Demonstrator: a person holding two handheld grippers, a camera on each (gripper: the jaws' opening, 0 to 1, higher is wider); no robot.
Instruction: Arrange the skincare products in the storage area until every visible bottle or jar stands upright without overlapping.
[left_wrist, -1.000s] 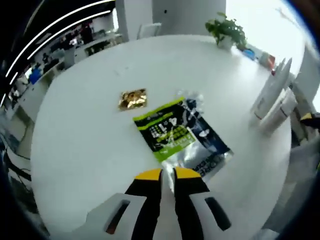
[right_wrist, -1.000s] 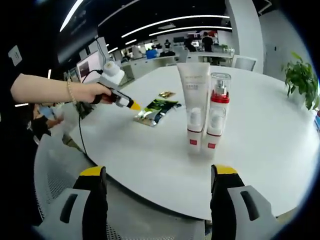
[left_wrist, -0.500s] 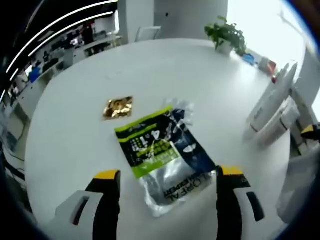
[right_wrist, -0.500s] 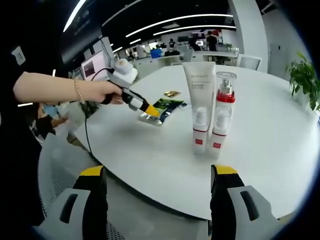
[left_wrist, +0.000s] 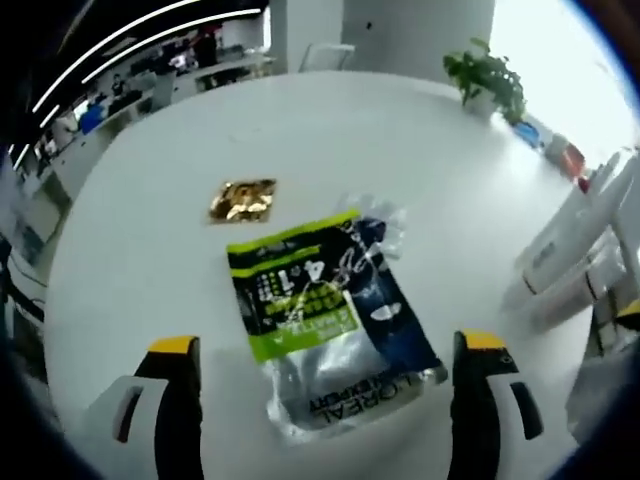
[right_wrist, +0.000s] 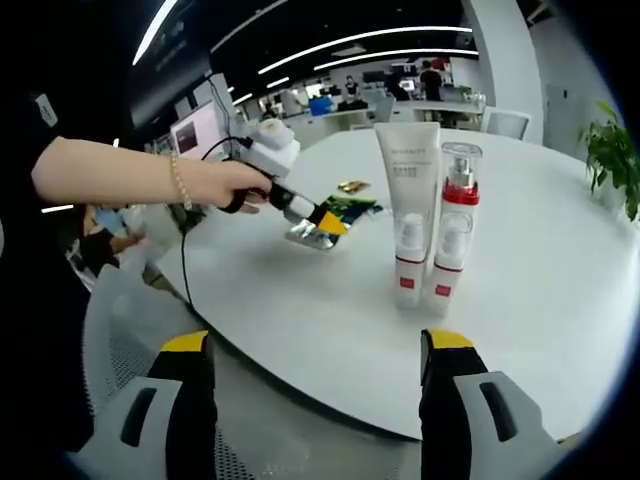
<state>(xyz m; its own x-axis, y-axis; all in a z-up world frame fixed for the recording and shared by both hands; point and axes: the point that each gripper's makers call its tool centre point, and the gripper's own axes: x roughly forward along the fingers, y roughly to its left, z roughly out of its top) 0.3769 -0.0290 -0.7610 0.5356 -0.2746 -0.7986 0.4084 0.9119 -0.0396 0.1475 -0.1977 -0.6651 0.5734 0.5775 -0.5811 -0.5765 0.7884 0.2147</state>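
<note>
My left gripper is open, its jaws standing on either side of a green, black and silver sachet that lies flat on the round white table. A small gold sachet lies just beyond it. A white tube and a clear pump bottle with a red band stand upright side by side, also seen as the tube and bottle at the far right. My right gripper is open and holds nothing, off the table's near edge. A hand holds the left gripper over the sachet.
A potted plant and small items stand at the table's far edge. A grey mesh chair sits below the near edge. A person's forearm reaches in from the left. Desks and people fill the office behind.
My left gripper has gone from shut to open and come down closer over the green sachet. The right gripper has stayed open and barely shifted.
</note>
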